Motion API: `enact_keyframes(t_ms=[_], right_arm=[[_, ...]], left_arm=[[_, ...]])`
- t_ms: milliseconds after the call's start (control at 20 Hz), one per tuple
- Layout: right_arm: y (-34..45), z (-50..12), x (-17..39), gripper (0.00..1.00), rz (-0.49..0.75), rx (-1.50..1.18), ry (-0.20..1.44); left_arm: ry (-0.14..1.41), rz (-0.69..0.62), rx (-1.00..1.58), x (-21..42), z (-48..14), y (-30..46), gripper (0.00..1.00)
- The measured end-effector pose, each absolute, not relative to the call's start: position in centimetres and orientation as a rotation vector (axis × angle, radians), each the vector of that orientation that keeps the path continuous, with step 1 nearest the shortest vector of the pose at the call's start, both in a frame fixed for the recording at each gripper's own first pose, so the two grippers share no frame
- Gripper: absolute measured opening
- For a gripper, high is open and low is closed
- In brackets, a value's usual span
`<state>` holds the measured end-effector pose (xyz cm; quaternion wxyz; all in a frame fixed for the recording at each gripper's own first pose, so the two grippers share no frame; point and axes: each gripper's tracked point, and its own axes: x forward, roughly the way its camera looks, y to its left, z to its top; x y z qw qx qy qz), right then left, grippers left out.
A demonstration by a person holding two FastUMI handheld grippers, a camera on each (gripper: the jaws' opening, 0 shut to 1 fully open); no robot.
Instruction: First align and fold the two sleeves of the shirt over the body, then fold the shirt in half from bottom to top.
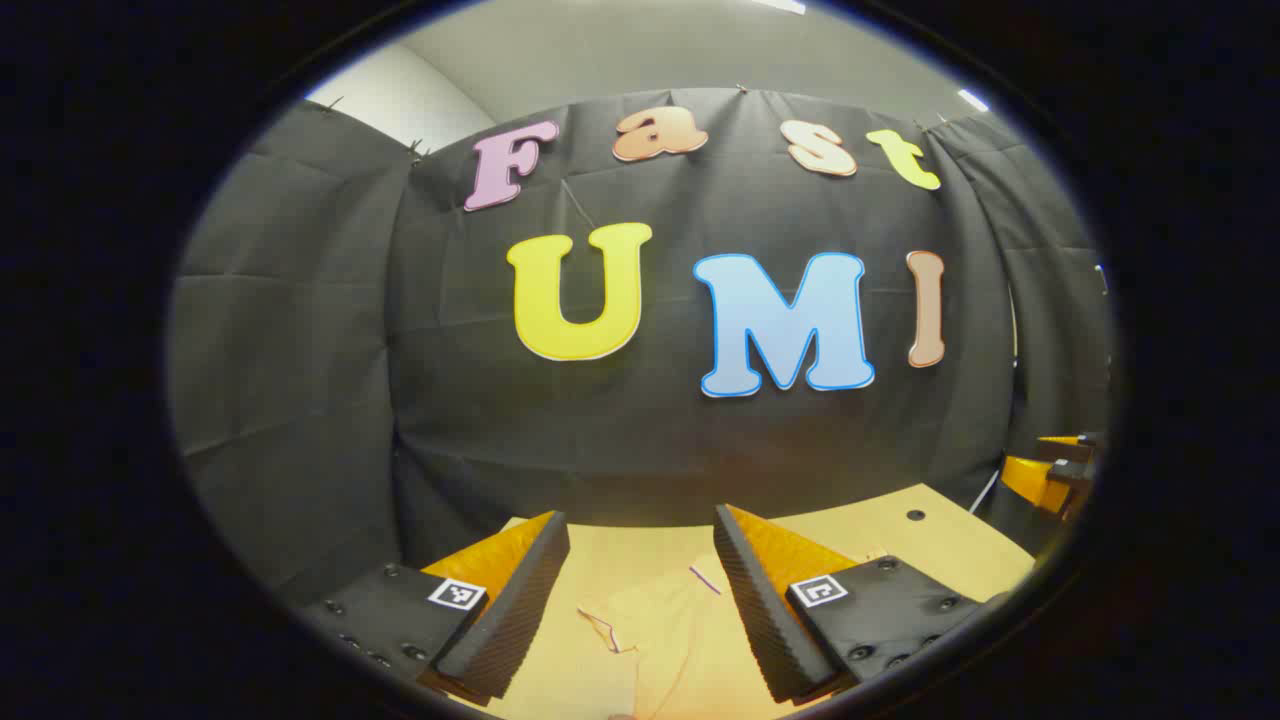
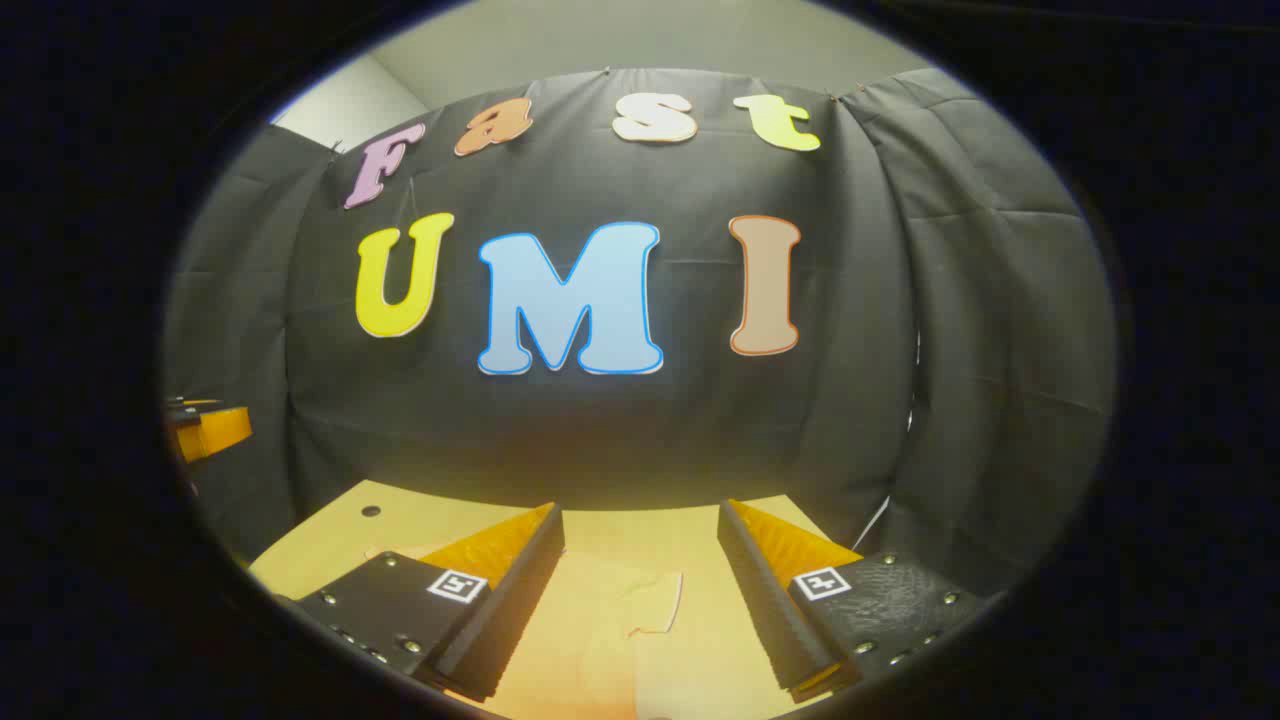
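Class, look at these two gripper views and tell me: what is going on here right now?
A person holds two grippers above a table in a booth. A pale shirt lies spread on it, not yet gripped. The left gripper and the right gripper both hover over the shirt with jaws wide apart and nothing between them. From these views I cannot tell whether any fold has been made.

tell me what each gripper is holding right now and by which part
Nothing is held. The left gripper and the right gripper are both open above the shirt on the table, fingers apart with no cloth between them.
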<state>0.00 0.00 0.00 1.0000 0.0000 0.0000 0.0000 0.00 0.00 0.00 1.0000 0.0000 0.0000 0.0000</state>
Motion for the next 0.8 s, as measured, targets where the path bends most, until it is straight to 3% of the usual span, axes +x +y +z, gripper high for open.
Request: enact_keyframes(t_ms=[250,800], right_arm=[[0.1,1.3,0.2,0.95,0.012,-0.005,-0.023],[2.1,1.3,1.1,0.95,0.046,0.023,-0.034]], left_arm=[[-0.046,-0.062,0.002,0.3,2.9,-2.3,0.94],[-0.043,-0.031,0.021,1.4,2.9,-1.9,0.94]])
